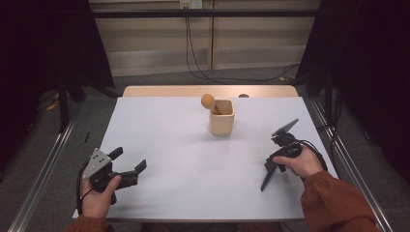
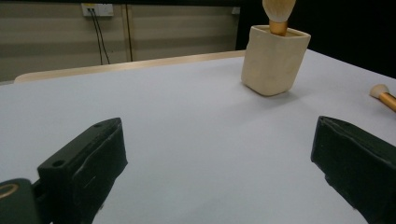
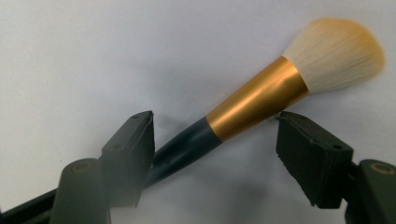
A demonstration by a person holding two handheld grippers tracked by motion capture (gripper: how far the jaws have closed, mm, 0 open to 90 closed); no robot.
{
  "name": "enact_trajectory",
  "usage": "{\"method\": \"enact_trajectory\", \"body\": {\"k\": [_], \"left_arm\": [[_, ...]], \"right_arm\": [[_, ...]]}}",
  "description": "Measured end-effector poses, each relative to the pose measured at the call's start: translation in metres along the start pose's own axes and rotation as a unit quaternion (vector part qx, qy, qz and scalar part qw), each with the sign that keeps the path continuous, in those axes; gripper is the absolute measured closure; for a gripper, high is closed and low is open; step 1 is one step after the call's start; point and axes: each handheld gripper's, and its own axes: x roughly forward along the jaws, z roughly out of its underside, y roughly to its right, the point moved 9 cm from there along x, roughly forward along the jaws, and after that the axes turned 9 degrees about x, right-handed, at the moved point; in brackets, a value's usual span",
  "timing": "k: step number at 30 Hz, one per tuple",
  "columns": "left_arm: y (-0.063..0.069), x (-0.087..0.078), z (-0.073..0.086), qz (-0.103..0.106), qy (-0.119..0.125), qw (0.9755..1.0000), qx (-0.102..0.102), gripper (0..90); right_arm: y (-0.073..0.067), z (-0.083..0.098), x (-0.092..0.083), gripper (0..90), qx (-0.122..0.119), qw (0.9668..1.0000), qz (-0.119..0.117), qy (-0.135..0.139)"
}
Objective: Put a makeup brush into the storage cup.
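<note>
Two grippers work at a white table (image 1: 193, 193) in the high view. No writing or brand can be read on anything. The left gripper (image 1: 129, 165) rests near the table's near left corner in the person's left hand (image 1: 99, 195), its jaws spread wide with nothing between them. The right gripper (image 1: 270, 169) sits at the near right in the right hand (image 1: 300, 163), tipped down toward the tabletop; a dark brush handle (image 1: 265, 181) slants out below it toward the near edge, but how the jaws stand is too small to tell here. Well beyond both, near the far middle, a cream cup (image 1: 222, 122) holds a second brush (image 1: 209, 102) with its head up.

Seen from the left gripper view, the jaws stand far apart over bare table. The cup (image 2: 273, 63) stands ahead to the right with pale bristles (image 2: 279, 9) rising from it, and the tip of the makeup brush (image 2: 384, 94) lies at the right edge, well clear of this gripper.

Only the right gripper view shows the detail: the makeup brush (image 3: 252, 100) lies on the table, crossing slantwise between the jaws, pale bristles up to the right, gold ferrule in the gap, dark handle passing against the left jaw. The right jaw is just beside the ferrule, with a sliver of table seeming to show between, so the jaws stand partly open around the brush, not clamped on it.
</note>
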Motion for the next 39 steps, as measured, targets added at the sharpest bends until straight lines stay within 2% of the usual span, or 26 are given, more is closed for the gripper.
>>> {"method": "enact_trajectory", "body": {"k": [2, 4, 10, 13, 17, 19, 27, 34, 39], "left_arm": [[0.0, 0.0, 0.0, 0.001, 0.0, 1.0, 0.001, 3.2], [0.0, 0.0, 0.0, 0.001, 0.0, 1.0, 0.001, 3.2], [0.001, 0.0, 0.0, 0.001, 0.0, 1.0, 0.003, 3.2], [0.001, 0.0, 0.0, 0.001, -0.002, 1.0, 0.005, 3.3], [0.001, 0.0, 0.0, 0.001, -0.002, 1.0, 0.005, 3.2], [0.001, 0.001, 0.0, 0.001, -0.002, 1.0, 0.005, 3.3], [0.001, 0.001, 0.001, 0.002, -0.002, 1.0, 0.005, 3.3], [0.002, 0.001, 0.001, 0.003, -0.002, 1.0, 0.006, 3.2], [0.002, 0.001, 0.001, 0.003, -0.002, 1.0, 0.008, 3.2]], "right_arm": [[0.0, -0.001, 0.001, 32.8, -0.002, 1.0, 0.003, 0.001], [0.0, -0.001, 0.002, 34.7, 0.006, 1.0, 0.002, -0.003], [0.0, -0.002, 0.006, 40.6, 0.004, 0.9996, 0.027, -0.007], [0.003, -0.002, 0.005, 50.9, 0.002, 0.9992, 0.04, -0.002], [0.009, -0.003, 0.004, 63.0, 0.003, 0.999, 0.045, 0.0], [0.011, -0.003, 0.003, 65.6, 0.0, 0.9991, 0.042, -0.001], [0.011, -0.004, 0.004, 68.2, -0.022, 0.9984, 0.05, -0.018], [0.012, -0.004, 0.004, 74.6, -0.036, 0.9975, 0.059, -0.016], [0.013, -0.005, 0.004, 75.4, -0.042, 0.9977, 0.052, -0.014]]}}
